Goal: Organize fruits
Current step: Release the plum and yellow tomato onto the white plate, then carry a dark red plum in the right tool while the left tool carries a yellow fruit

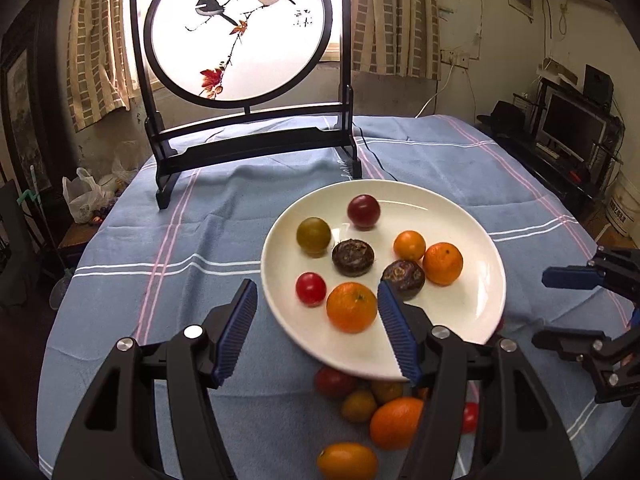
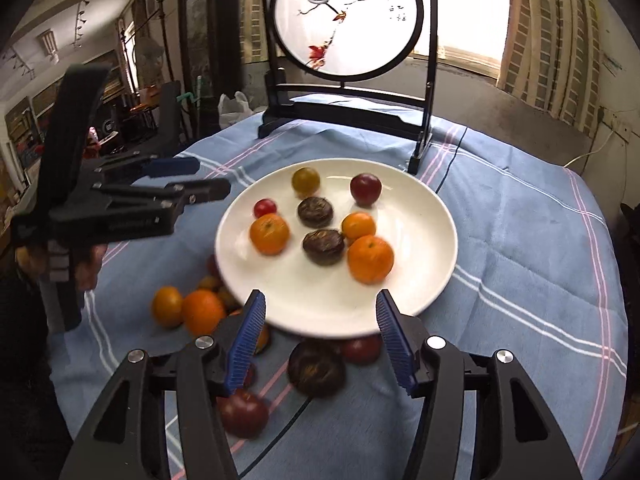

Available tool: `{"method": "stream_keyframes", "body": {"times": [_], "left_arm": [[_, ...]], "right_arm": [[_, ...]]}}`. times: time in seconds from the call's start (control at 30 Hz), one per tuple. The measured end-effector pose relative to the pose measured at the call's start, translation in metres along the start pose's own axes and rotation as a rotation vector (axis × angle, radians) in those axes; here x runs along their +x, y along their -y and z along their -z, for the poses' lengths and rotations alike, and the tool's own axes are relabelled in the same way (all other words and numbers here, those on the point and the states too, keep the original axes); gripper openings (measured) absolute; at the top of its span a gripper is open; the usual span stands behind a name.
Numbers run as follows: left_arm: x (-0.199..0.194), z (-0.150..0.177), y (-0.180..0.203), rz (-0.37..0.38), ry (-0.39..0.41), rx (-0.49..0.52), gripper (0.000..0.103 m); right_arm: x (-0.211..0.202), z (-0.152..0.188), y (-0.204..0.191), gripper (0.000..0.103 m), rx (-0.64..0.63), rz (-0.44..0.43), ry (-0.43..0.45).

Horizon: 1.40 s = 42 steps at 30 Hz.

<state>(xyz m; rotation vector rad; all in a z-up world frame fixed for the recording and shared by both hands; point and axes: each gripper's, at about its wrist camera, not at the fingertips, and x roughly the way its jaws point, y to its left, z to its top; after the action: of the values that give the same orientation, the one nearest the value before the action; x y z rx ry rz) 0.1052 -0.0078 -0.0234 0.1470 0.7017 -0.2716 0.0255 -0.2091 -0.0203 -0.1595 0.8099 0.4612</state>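
**Fruit on plate and cloth, both grippers empty**

- Surface (image 1: pixel 132 248): round, covered with a blue cloth with white and pink stripes.
- Plate (image 1: pixel 472 304): white, shallow, in the middle of the surface. It holds eight pieces: three oranges, the largest (image 1: pixel 352 307) nearest the left wrist camera; a small red tomato (image 1: pixel 311 288); a dark red plum (image 1: pixel 363 210); a greenish-yellow fruit (image 1: pixel 313 235); and two dark brown, flattened fruits (image 1: pixel 353 257).
- Loose fruit: a pile on the cloth just in front of the plate's near rim, partly hidden under it. It includes oranges (image 2: pixel 202 312), a yellow-orange fruit (image 2: pixel 167 306), a dark brown fruit (image 2: pixel 317 368) and a dark red plum (image 2: pixel 242 412).
- Left gripper (image 1: pixel 318 320): fingers parted about halfway, nothing between the pads; the right finger overlaps the plate's near rim in its own view.
- Right gripper (image 2: pixel 320 332): fingers parted to a similar width, holding nothing, framing the plate's near rim.
- Screen (image 1: pixel 240 28): dark-framed round panel with painted birds, standing behind the plate.
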Motion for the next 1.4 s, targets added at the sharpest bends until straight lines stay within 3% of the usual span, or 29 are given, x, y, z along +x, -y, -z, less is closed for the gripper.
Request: {"method": "stream_keyframes", "body": {"times": [0.17, 0.37, 0.4, 0.43, 0.7, 0.87, 0.9, 1.1, 1.4], "left_arm": [[-0.029, 0.035, -0.008, 0.011, -0.007, 0.041, 0.066], [-0.040, 0.078, -0.008, 0.047, -0.069, 0.087, 0.069], [-0.038, 0.083, -0.006, 0.054, -0.082, 0.094, 0.069], [-0.035, 0.088, -0.004, 0.062, -0.098, 0.100, 0.069], [-0.009, 0.099, 0.017, 0.109, -0.144, 0.166, 0.068], [0.012, 0.099, 0.018, 0.138, -0.219, 0.157, 0.042], [0.013, 0.099, 0.016, 0.142, -0.223, 0.149, 0.041], [-0.010, 0.092, 0.011, 0.148, -0.169, 0.134, 0.041], [-0.051, 0.039, 0.020, 0.051, 0.030, 0.112, 0.041]], "right_arm": [[0.000, 0.038, -0.033, 0.058, -0.070, -0.038, -0.085], [0.030, 0.053, -0.045, 0.058, -0.070, -0.039, -0.178], [0.034, 0.054, -0.046, 0.049, -0.073, -0.038, -0.189], [0.037, 0.055, -0.046, 0.041, -0.079, -0.025, -0.197], [0.012, 0.060, -0.036, 0.040, -0.054, 0.005, -0.167], [0.002, 0.060, -0.027, 0.040, -0.026, 0.005, -0.142], [0.002, 0.060, -0.026, 0.040, -0.026, 0.005, -0.138], [-0.007, 0.054, -0.025, 0.040, -0.024, 0.004, -0.097], [-0.033, 0.015, -0.024, 0.040, -0.018, 0.024, 0.050]]}}
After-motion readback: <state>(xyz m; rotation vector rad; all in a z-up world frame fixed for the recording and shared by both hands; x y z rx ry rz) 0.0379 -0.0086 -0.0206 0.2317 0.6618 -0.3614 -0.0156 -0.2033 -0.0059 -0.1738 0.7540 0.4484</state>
